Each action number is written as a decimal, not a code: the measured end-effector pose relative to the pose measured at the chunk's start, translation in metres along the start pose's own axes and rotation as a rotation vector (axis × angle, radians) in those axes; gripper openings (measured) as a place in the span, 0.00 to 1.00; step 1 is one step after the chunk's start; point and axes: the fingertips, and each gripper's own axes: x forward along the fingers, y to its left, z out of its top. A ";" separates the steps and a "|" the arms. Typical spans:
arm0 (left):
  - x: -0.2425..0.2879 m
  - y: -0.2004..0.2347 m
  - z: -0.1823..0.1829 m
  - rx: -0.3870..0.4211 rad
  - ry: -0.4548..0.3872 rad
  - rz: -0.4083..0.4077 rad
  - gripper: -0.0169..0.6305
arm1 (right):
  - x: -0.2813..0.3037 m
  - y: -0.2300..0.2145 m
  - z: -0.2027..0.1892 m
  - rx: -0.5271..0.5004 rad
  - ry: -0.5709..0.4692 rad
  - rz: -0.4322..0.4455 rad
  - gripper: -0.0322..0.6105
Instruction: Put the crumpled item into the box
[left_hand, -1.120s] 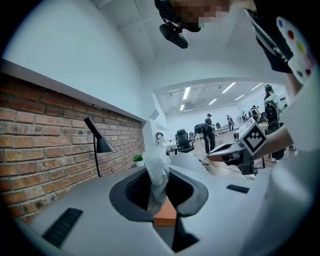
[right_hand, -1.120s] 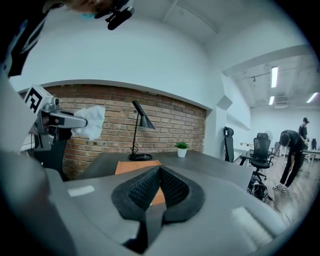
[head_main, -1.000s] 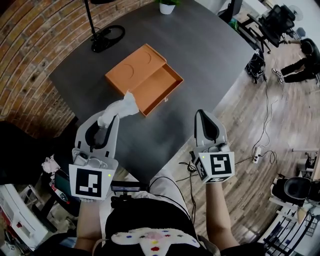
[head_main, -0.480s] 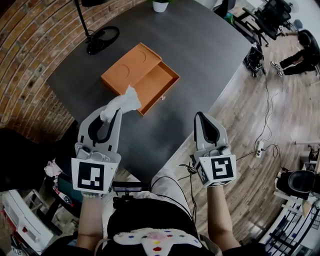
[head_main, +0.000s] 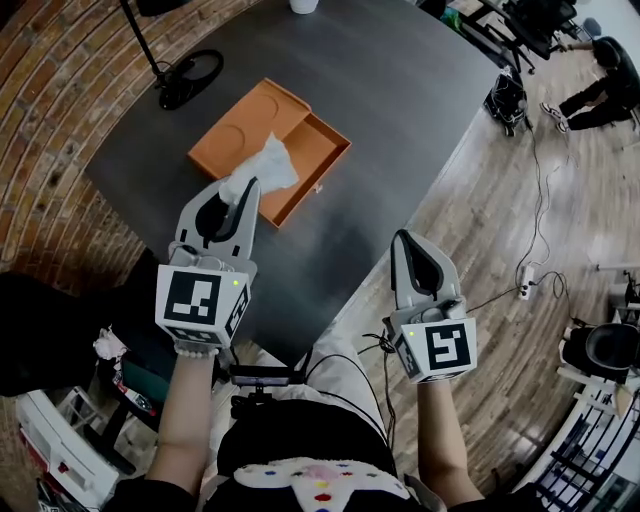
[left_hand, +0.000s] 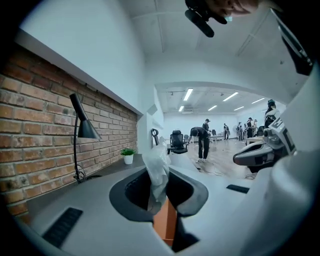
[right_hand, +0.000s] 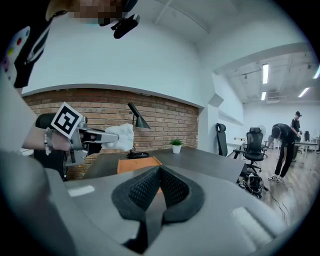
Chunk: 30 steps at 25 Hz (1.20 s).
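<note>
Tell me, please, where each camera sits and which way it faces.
Head view: on the person's head, facing steeply down at the table and orange box; forearms, left gripper and right gripper show.
Left gripper view: on the left gripper, facing along its fingers, shut on the crumpled item, toward the office; the right gripper shows at right.
Right gripper view: on the right gripper, facing the brick wall over its shut, empty fingers; the left gripper shows at left.
Shared: both gripper views show the lamp and potted plant.

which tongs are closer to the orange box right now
Left. The left tongs, gripping the crumpled paper, hover over the near edge of the orange box. The right tongs, shut and empty, hang apart from it, by the edge of the table.
</note>
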 end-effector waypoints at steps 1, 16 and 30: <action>0.007 0.001 -0.004 -0.010 0.008 -0.002 0.11 | -0.001 -0.002 -0.002 0.005 0.001 -0.004 0.06; 0.113 0.010 -0.105 -0.073 0.291 0.028 0.11 | -0.015 -0.023 -0.043 0.075 0.065 -0.064 0.06; 0.146 0.009 -0.169 -0.197 0.561 0.023 0.11 | -0.021 -0.033 -0.057 0.114 0.084 -0.099 0.06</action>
